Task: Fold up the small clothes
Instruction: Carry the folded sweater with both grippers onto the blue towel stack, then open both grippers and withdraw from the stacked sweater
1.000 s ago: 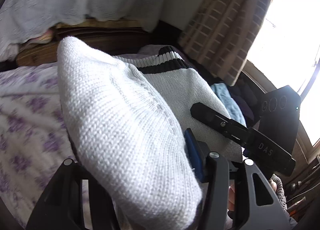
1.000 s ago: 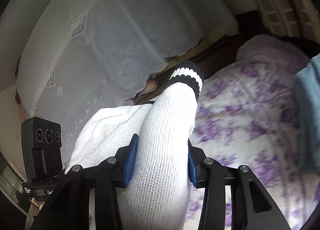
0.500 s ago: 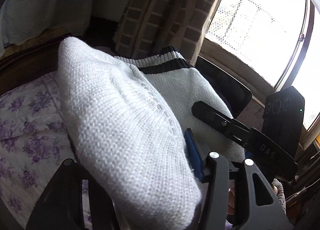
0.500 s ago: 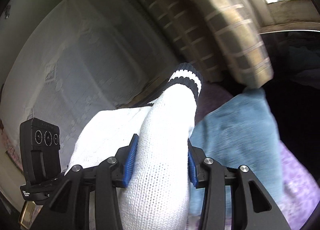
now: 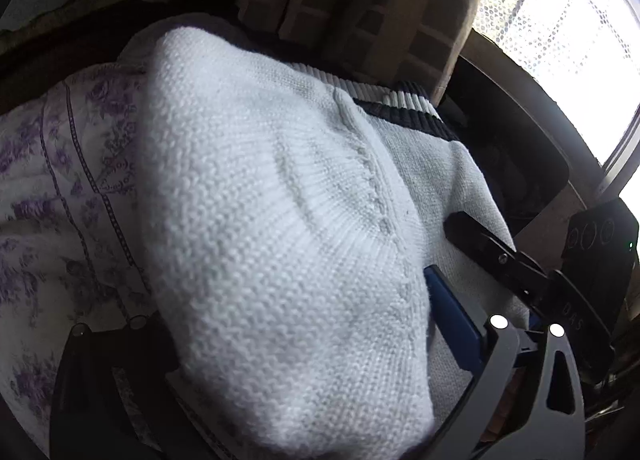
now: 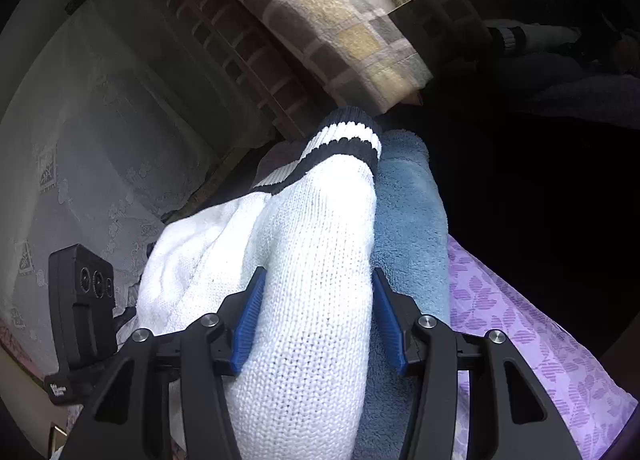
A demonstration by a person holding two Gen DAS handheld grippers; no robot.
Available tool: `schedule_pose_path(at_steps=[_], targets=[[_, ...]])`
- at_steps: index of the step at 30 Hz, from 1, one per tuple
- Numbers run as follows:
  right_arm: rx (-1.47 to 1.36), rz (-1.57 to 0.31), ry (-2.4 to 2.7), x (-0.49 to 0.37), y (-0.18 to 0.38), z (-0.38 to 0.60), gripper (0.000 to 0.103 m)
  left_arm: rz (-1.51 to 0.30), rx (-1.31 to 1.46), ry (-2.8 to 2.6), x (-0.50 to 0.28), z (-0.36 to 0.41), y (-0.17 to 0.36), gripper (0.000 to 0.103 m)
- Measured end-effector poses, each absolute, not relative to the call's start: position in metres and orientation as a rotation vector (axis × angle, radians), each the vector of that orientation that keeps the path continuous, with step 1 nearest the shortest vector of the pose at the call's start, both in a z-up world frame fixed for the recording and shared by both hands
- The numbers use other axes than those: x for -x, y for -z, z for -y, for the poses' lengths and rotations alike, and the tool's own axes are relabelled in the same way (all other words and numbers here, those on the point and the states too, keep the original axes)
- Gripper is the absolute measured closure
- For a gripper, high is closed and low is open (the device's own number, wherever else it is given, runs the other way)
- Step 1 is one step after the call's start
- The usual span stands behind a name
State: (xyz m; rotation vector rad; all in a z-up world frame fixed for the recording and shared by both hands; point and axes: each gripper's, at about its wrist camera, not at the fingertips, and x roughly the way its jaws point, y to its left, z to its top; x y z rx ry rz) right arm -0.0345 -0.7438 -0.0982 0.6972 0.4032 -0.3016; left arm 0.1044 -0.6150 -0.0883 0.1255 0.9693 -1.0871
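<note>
My left tongs point(image 5: 280, 340) are opening, their jaws standing wide, with a thick fold of the white knit sweater point(image 5: 260, 219) bulging up between them; its blue pad point(image 5: 452, 320) on the right side stands just clear of the knit, while the other pad is hidden under the fabric. My right tongs point(image 6: 318, 324) are opening too, the sweater's sleeve point(image 6: 320, 260) between the blue pads, which hardly press it; the sleeve's black-striped cuff point(image 6: 348, 139) points away from me. The sweater lies over the bed's purple-flowered sheet point(image 5: 60, 179), its sleeve just beside a blue towel point(image 6: 412, 219). A checked curtain point(image 6: 320, 7) hangs beyond.
</note>
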Motion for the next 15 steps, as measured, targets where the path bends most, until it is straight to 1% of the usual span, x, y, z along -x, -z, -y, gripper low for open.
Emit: schedule_pose_path(at_steps=[3, 6, 8, 9, 13, 15], targets=[[-0.684, -0.398, 0.303, 0.036, 0.093, 0.740, 0.049, -0.913, -0.177, 1.023, -0.094, 0.611, 0.075, 0.004], [-0.665, -0.359, 0.357, 0.051, 0.070, 0.723, 0.043, -0.823, -0.220, 0.968, -0.076, 0.596, 0.053, 0.004], [-0.615, -0.336, 0.395, 0.067, 0.054, 0.707, 0.043, -0.743, -0.260, 0.927, -0.061, 0.581, 0.043, 0.004], [-0.569, -0.339, 0.438, 0.074, 0.046, 0.695, 0.040, -0.722, -0.269, 0.920, -0.055, 0.574, 0.041, 0.004], [-0.457, -0.378, 0.533, 0.095, 0.035, 0.650, 0.020, -0.684, -0.261, 0.876, -0.031, 0.531, 0.039, 0.004], [-0.424, -0.392, 0.565, 0.107, 0.037, 0.630, 0.015, -0.679, -0.248, 0.852, -0.021, 0.512, 0.046, 0.004]])
